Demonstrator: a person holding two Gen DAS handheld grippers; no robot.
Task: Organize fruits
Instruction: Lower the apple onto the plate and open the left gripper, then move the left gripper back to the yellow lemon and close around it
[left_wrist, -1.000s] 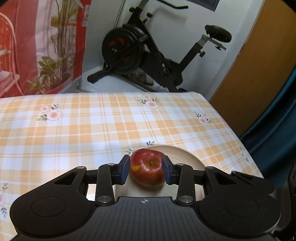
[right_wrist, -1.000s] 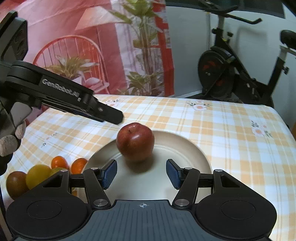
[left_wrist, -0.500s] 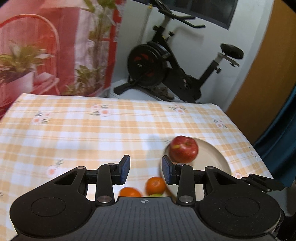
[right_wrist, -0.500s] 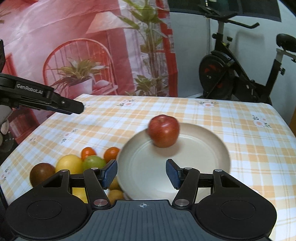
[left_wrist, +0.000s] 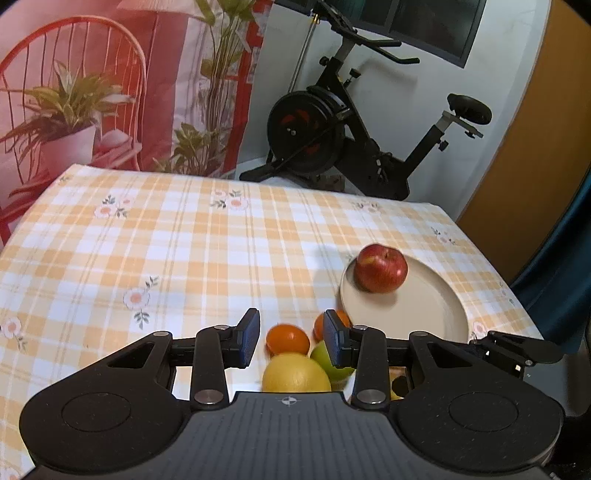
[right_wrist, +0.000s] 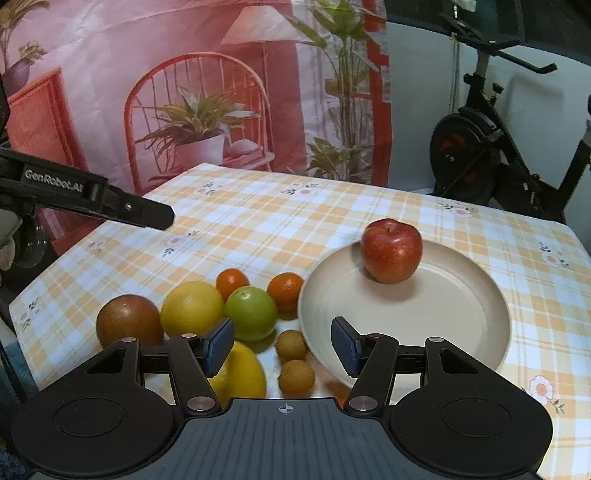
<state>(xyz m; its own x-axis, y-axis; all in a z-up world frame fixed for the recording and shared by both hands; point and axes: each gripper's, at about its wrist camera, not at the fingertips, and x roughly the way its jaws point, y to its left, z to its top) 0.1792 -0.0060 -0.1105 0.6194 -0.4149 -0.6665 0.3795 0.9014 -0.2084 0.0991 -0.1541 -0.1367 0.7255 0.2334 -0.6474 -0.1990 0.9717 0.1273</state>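
While the red apple sits alone on the cream plate, both claws spread and holding nothing, left gripper lettered "GenRobot.AI", right gripper above loose fruit on the checked tablecloth.

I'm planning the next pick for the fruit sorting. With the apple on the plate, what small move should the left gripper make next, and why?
Probably ease the left gripper forward and down onto the nearer orange. Its jaws are open and empty, and that orange already sits between them on the tablecloth, beside the plate, which holds only the red apple.
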